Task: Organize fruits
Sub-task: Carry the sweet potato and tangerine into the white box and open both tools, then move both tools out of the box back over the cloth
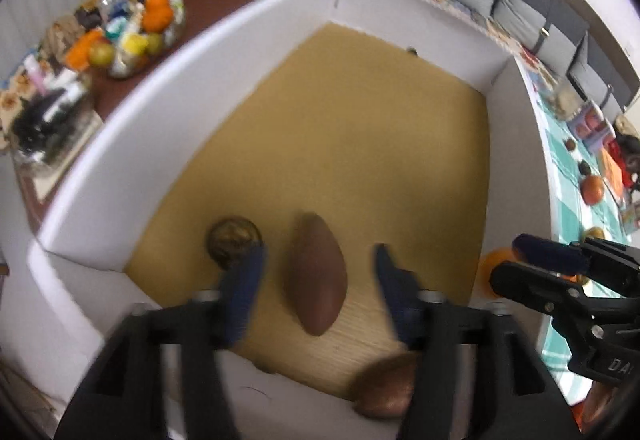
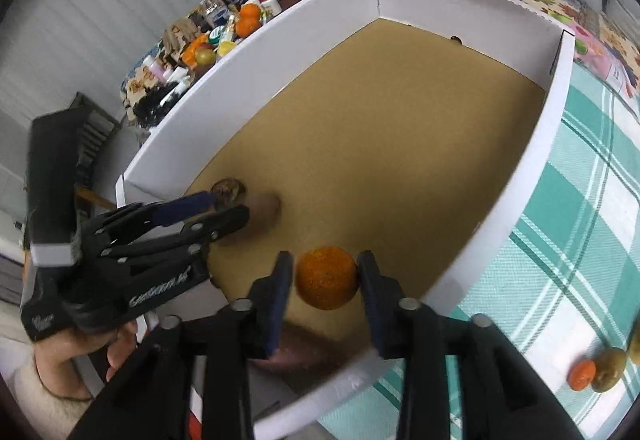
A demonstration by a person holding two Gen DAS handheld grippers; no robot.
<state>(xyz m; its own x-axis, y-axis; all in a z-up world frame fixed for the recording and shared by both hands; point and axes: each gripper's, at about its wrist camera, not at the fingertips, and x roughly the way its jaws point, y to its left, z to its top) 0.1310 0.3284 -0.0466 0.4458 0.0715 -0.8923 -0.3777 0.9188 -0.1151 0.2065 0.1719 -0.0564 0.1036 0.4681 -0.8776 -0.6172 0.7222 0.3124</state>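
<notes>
A white box (image 1: 200,80) with a brown cardboard floor fills both views. In the left wrist view my left gripper (image 1: 318,252) is open, its fingers either side of a long brown fruit (image 1: 316,276) on the floor, with a gap on each side. A round dark fruit (image 1: 234,246) sits by the left finger, and another brown fruit (image 1: 386,386) lies at the near wall. In the right wrist view my right gripper (image 2: 326,256) stands open around an orange (image 2: 326,278) over the box floor, with thin gaps at both pads. My left gripper (image 2: 224,210) shows at the left.
A teal checked cloth (image 2: 580,200) lies right of the box, with a small orange fruit (image 2: 582,376) and a greenish one (image 2: 608,368) on it. A cluttered table (image 1: 120,36) of bottles and fruit stands beyond the left wall. A hand (image 2: 80,352) holds the left gripper.
</notes>
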